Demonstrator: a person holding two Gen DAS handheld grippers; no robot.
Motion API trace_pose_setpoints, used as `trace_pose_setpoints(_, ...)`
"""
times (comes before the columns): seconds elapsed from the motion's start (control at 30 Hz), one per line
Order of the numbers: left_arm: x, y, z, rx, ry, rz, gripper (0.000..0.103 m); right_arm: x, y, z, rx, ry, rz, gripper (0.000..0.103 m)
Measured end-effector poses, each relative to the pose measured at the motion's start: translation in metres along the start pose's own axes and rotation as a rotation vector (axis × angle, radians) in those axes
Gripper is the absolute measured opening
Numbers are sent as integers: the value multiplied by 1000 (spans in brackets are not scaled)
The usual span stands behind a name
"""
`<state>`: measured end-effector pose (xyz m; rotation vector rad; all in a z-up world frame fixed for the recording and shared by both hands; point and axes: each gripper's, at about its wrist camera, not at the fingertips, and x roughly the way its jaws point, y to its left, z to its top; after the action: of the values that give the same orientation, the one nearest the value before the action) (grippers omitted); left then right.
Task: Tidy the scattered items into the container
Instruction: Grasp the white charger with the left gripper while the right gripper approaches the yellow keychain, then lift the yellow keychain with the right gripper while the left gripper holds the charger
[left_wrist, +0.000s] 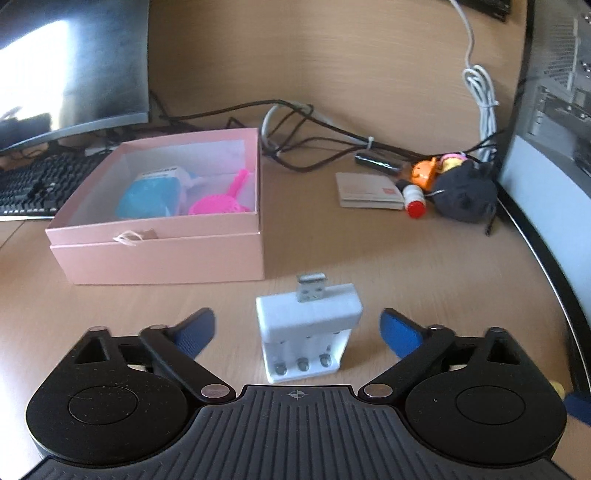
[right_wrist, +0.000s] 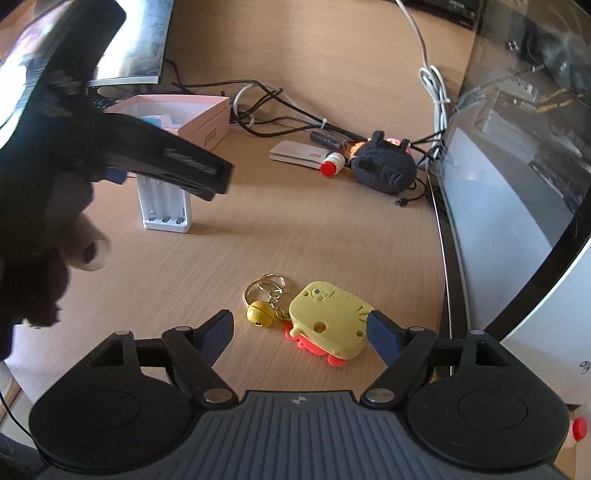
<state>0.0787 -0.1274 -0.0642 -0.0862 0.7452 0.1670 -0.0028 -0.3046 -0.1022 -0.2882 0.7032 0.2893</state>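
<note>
A white battery charger with a USB plug lies on the wooden desk between the open fingers of my left gripper, not gripped. The charger also shows in the right wrist view, partly behind the left gripper. The open pink box stands just beyond it to the left, holding a blue-and-white packet and a pink strainer. My right gripper is open around a yellow keychain toy with a bell and gold rings; its right finger is next to the toy.
A black plush, a small booklet, a red-capped tube, an orange toy and tangled cables lie at the back right. A keyboard and monitor sit at the left. A computer case stands along the right.
</note>
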Motion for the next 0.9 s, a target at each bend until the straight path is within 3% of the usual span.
trace_pose_setpoints(0.03,1,-1,-1,-1,2,2,68,1,1,-1,-8,-6,-6,80)
trace_pose_setpoints(0.17,4,2,-3,-7,-1,5,65,2,-1,-1,-18,-6,-27,80)
trace_pose_setpoints(0.23,3,2,-4,4,-3,1,54,1,-5,-1,-8,-8,-31,80)
trace_pose_setpoints(0.57,-29,31,-8,71,-6,-61,53,7,-8,3,19,-13,-66,80)
trace_pose_setpoints(0.73,-48,55,-13,106,59,-120,54,19,-9,7,22,0,-78,80)
trace_pose_setpoints(0.83,-57,70,-16,112,94,-137,53,29,-15,9,61,47,-44,80)
trace_pose_setpoints(0.87,-60,76,-17,116,98,-138,53,32,-18,9,85,68,-27,80)
trace_pose_setpoints(0.9,-63,81,-18,118,100,-137,53,33,-21,9,110,87,-9,71)
